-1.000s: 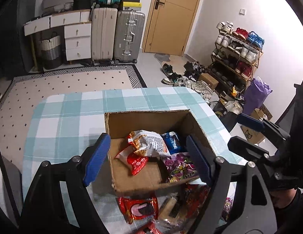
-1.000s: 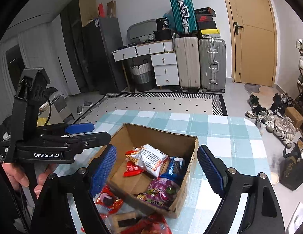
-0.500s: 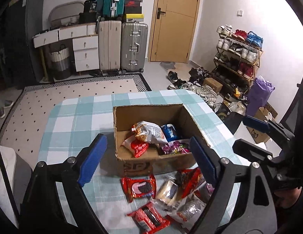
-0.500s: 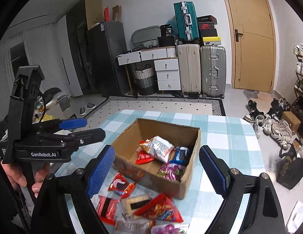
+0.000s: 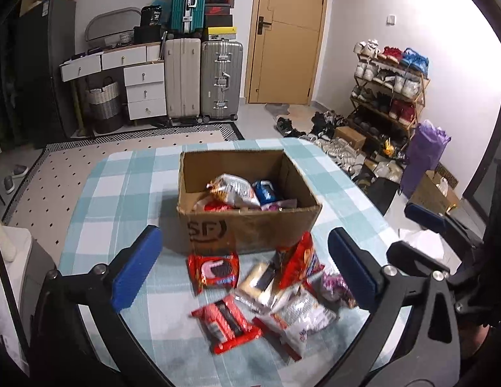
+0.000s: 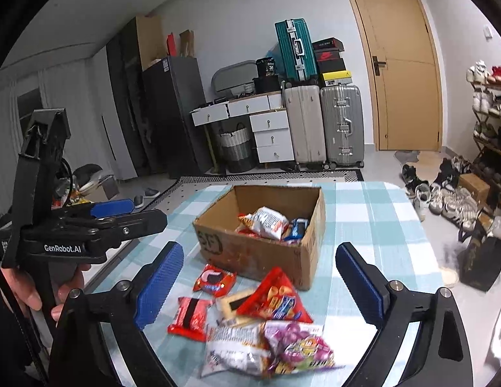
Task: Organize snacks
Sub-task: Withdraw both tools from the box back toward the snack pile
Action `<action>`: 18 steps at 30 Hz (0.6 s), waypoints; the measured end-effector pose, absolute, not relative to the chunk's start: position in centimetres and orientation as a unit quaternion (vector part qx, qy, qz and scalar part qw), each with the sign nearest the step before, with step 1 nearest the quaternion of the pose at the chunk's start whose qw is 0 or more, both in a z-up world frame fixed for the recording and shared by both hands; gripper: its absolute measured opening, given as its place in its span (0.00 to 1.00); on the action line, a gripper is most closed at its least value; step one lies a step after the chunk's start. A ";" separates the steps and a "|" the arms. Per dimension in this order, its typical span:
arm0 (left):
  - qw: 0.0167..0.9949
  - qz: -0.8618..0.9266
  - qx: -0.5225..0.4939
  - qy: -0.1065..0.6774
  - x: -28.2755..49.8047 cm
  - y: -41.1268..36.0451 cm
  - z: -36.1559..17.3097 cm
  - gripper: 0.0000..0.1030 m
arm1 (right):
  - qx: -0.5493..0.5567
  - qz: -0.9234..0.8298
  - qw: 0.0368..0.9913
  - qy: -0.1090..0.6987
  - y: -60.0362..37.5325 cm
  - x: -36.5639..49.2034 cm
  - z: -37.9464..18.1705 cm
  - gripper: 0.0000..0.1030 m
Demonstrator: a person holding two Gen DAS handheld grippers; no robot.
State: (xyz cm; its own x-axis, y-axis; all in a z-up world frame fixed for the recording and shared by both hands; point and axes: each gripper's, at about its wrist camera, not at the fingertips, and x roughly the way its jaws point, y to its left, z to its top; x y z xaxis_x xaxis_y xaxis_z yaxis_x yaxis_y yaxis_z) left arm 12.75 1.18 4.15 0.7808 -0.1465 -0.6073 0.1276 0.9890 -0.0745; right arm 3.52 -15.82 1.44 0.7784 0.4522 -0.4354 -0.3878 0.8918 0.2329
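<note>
The cardboard box (image 5: 250, 225) was matt brown corrugated board, scuffed along its front wall. The snack packets (image 6: 250, 322) before it were glossy, crinkled plastic film. The checked tablecloth (image 5: 121, 193) looked like smooth cloth, faintly sheened. Each gripper's frame was matt black plastic with bright metal screws; the pads (image 6: 160, 287) were blue, finely ribbed rubber. The suitcases (image 5: 221, 77) looked ribbed, hard-shelled and metallic.

The cardboard box (image 5: 250, 222) is showing "SF" in dark letters on its near wall. The left gripper (image 6: 127, 214) is bearing "GenRobot.AI" in white on its black body. A black container (image 6: 265, 67) atop the drawers is displaying "36".
</note>
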 end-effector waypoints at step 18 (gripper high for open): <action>0.931 -0.066 -0.020 0.357 9.5 0.2 -2.2 0.99 | 0.108 0.177 0.931 0.302 -19.4 -0.7 -3.6 0.94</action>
